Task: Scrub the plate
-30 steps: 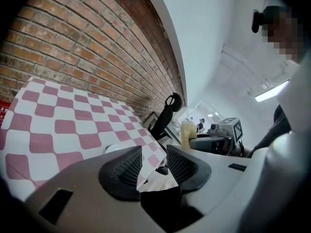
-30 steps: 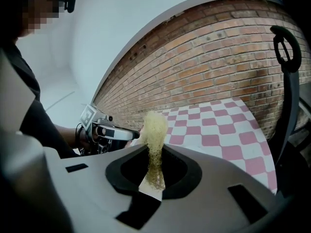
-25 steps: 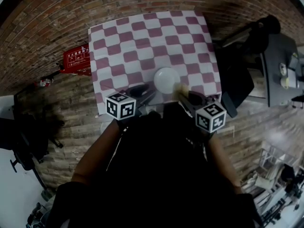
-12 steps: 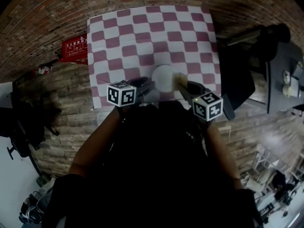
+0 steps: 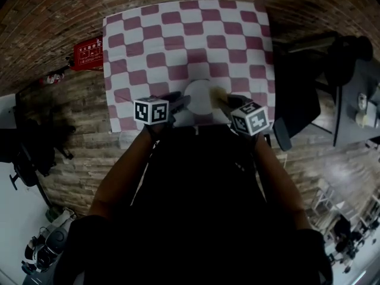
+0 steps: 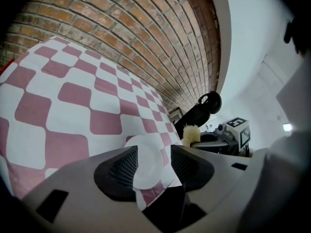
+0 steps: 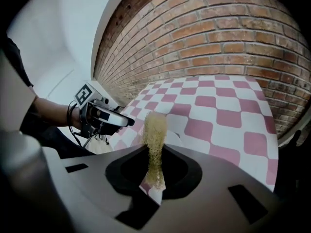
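Note:
A small white plate [image 5: 199,95] lies on the red-and-white checked cloth [image 5: 178,34], near the table's front edge. My left gripper [image 5: 180,103] is open at the plate's left rim. In the left gripper view the plate [image 6: 146,152] shows between the parted jaws, and the pads do not press on it. My right gripper [image 5: 225,101] is at the plate's right rim, shut on a yellow fibrous scrubber [image 5: 216,94]. The scrubber [image 7: 154,135] stands upright between its jaws. Across the plate, the left gripper [image 7: 104,119] shows in the right gripper view.
The brick-patterned floor surrounds the table. A red sign [image 5: 88,55] lies at the left. A black chair [image 5: 297,100] stands right of the table, with a dark desk [image 5: 356,94] beyond. Black equipment [image 5: 29,153] stands at the far left.
The head view has shifted, so the table sits higher in the picture. Both grippers have stayed at the plate's two sides, with the scrubber still in the right one.

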The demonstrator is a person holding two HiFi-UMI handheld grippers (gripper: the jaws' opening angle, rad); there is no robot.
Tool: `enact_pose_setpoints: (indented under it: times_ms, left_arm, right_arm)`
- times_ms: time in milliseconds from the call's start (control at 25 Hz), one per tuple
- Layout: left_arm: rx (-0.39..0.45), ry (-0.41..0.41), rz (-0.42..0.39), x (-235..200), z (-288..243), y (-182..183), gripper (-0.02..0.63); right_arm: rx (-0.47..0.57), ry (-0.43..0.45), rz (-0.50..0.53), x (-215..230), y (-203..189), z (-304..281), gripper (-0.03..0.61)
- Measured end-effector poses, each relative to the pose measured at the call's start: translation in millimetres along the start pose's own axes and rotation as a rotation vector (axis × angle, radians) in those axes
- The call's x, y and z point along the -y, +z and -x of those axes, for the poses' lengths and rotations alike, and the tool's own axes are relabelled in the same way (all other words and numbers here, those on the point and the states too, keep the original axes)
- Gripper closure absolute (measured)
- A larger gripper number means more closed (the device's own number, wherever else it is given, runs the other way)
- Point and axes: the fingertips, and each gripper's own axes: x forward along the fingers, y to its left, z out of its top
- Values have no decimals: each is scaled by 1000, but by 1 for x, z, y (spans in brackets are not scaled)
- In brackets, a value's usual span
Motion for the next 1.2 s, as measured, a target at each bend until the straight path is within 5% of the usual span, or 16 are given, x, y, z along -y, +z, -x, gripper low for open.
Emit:
enact_pose_setpoints:
  times_ms: [360,600,1200]
  left_arm:
    - [-26,50,87,-27,-21,-16,403]
    - [-36,61,157,-38,-30,-27,403]
    - [-97,130,185,-61,-46,-48,403]
  right_arm:
    - [-193,34,13,23,-43,-45,526]
    - [-256,54,52,23,-58,-56,526]
    - [-349,88,101,25,-87,-74,526]
